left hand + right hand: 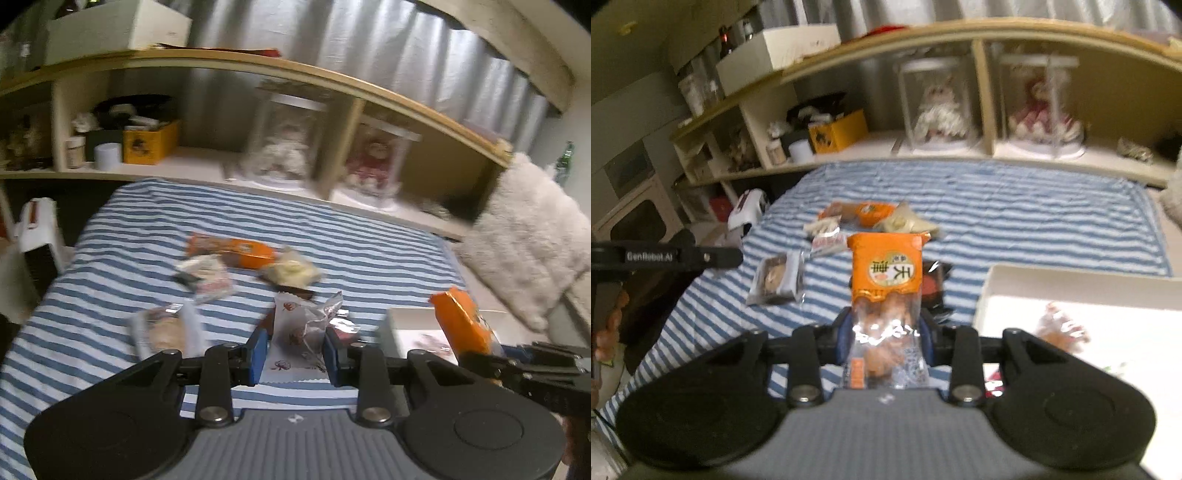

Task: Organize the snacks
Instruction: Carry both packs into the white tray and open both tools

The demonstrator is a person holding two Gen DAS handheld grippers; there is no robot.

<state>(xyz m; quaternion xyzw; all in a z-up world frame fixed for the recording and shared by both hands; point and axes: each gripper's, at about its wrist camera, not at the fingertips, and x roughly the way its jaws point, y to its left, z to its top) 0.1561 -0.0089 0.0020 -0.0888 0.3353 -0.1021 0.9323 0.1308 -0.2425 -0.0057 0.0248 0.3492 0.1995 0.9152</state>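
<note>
My left gripper (295, 354) is shut on a white snack packet (295, 332) with clear crinkled film, held above the striped cloth. My right gripper (884, 339) is shut on an orange-topped snack bag (884, 295) with a clear lower half, held upright; the same bag (461, 321) shows at the right of the left wrist view, beside a white tray (402, 321). Loose snacks lie on the cloth: an orange pack (232, 249), a pale bun packet (291, 271), a white packet (207, 273) and a clear-wrapped pastry (166, 330).
The blue-and-white striped cloth (1034, 221) covers the table. The white tray (1071, 284) at the right holds at least one wrapped snack (1060, 325). A dark red packet (934, 284) lies behind my bag. A shelf (960, 155) with dolls in clear cases stands behind. A fluffy cushion (528, 240) lies right.
</note>
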